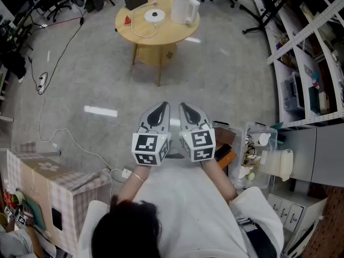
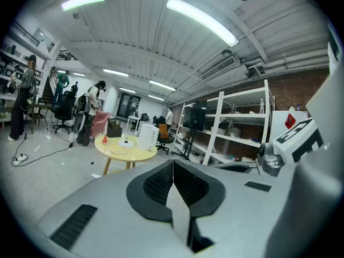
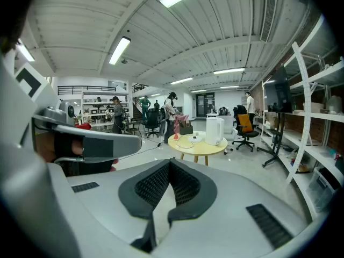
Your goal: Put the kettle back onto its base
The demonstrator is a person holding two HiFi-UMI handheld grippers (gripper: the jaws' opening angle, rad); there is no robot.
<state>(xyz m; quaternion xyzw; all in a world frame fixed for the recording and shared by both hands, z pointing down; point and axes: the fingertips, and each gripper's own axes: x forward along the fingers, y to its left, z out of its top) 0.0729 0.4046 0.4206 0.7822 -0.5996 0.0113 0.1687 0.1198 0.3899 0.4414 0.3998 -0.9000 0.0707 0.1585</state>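
We judged the task as not yet begun. The kettle (image 1: pixel 184 6) stood upright on the round wooden worktop (image 1: pixel 161 36), toward its right edge in the head view. Its base (image 1: pixel 154 15) lay just beside it to the left, nearer the middle, with nothing on it. A white cable (image 1: pixel 137 32) looped from the base across the wood. Kettle and base looked apart rather than touching, though at that range we could not be sure of the gap.

We were well away from the worktop, with a wide stretch of grey floor (image 1: pixel 97 79) between us and it. Both tools were held close to the body, side by side, pointing roughly toward the worktop. The left gripper (image 1: pixel 162 107) had its fingers (image 2: pixel 158 184) clenched together, pad against pad, with nothing between them. The right gripper (image 1: pixel 184 107) was the same: its fingers (image 3: pixel 153 186) met along 1 seam and gripped nothing.

So 0 of the steps looked done to us. What remained, as we read it, was the walk to the worktop and the release of 1 pair of fingers. After that came a grasp on the kettle, most likely at its handle, which faced right in the head view. Then a lift, a short carry leftward over the base, and a level set-down so that the kettle seats on the disc.
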